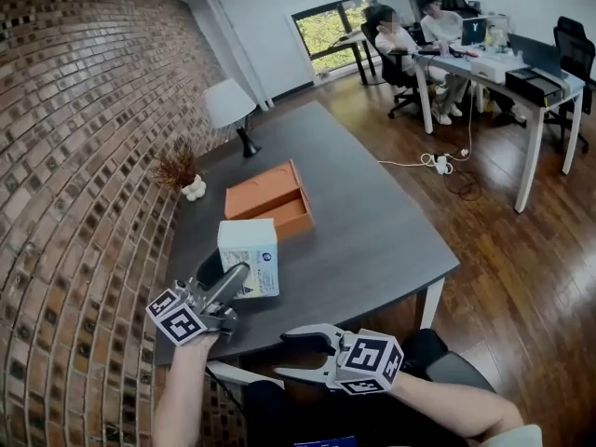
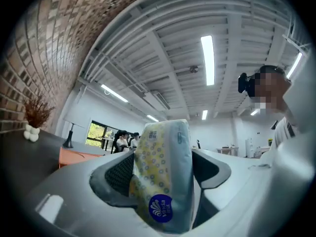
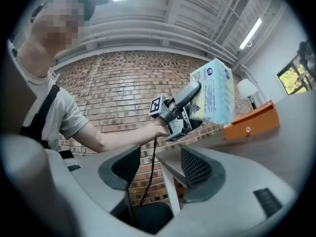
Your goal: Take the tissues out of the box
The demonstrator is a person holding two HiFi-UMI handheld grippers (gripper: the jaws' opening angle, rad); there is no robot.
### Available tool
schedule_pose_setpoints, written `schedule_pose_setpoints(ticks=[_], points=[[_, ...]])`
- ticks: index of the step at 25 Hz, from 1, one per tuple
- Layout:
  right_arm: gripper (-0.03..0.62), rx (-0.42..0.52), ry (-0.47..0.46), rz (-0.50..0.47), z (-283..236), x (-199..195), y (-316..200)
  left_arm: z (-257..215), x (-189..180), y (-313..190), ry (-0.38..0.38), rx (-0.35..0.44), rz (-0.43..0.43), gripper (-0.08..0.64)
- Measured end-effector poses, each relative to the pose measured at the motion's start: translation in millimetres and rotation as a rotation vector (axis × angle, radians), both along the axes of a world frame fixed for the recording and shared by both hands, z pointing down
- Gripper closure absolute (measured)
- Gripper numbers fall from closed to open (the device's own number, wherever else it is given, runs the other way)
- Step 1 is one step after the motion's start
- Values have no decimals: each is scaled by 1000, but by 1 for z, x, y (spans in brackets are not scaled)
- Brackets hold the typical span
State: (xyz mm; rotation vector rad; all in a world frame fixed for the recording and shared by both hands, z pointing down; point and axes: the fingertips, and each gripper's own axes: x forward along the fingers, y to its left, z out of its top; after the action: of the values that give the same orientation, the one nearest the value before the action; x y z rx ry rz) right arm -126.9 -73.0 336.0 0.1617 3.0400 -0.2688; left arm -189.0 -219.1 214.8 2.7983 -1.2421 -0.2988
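We grip the tissue pack (image 2: 165, 177) between our left gripper's (image 1: 228, 282) jaws, above the table (image 1: 372, 240). The open orange box (image 1: 270, 203) lies just beyond. Right gripper (image 1: 281, 354), beside the left, gapes empty.

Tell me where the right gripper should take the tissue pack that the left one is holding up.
Probably the tissue pack by its upper half, which stands free: the left gripper clamps it low, from the near side. Bring the open right gripper in from the person's right, with its jaws across the two broad faces, where the soft pack looks thinnest.
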Motion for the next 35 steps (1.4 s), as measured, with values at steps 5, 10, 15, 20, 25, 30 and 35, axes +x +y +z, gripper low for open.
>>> schedule_pose_setpoints(ticks=[5, 10, 15, 20, 25, 30, 35], points=[[337, -1, -1, -5, 1, 1, 4, 2, -21, 46, 276, 56, -26, 193], [337, 10, 1, -9, 0, 2, 4, -5, -35, 105, 599, 194, 10, 193], [337, 19, 1, -15, 0, 3, 5, 15, -34, 148, 748, 243, 27, 193], [337, 26, 5, -26, -1, 2, 12, 41, -42, 172, 809, 236, 26, 193], [337, 25, 17, -37, 0, 9, 21, 63, -48, 189, 909, 215, 20, 193], [337, 55, 21, -38, -3, 12, 17, 58, -56, 199, 943, 244, 56, 193], [337, 63, 36, -35, -8, 16, 15, 52, -60, 198, 1012, 248, 71, 193]])
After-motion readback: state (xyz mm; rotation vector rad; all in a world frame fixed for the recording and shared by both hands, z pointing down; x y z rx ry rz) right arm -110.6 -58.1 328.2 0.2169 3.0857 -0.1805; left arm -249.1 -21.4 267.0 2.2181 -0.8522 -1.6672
